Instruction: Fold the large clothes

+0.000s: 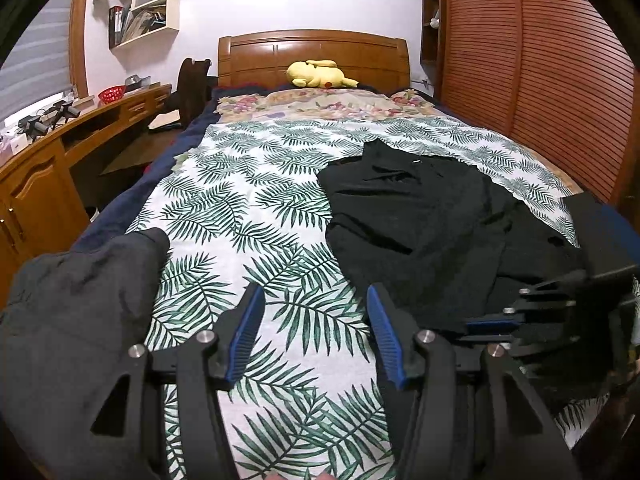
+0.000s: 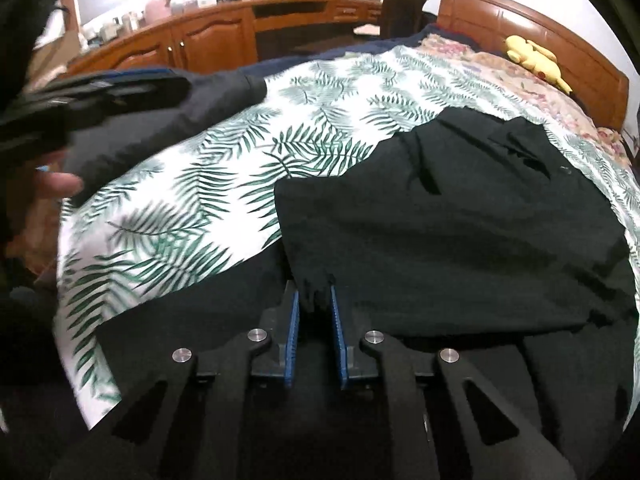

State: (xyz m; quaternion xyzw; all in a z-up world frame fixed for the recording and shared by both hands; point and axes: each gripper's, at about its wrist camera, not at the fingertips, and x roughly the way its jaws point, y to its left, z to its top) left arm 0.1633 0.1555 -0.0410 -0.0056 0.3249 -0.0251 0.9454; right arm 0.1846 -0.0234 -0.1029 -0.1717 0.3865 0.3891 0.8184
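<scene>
Home bedroom: bed (image 1: 280,200), wooden headboard (image 1: 314,54).

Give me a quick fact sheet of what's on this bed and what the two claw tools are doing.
surface: bed with leaf-print sheet
main garment: black garment, spread flat
other cloth: dark grey garment at the bed's edge
right gripper: shut on the black garment's edge
left gripper: open, empty, above the sheet
by headboard: yellow plush toy

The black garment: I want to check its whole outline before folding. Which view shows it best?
The left wrist view: the black garment lies nearly whole on the leaf-print sheet. The right wrist view shows it closer, its near edge pinched in the right gripper.
</scene>
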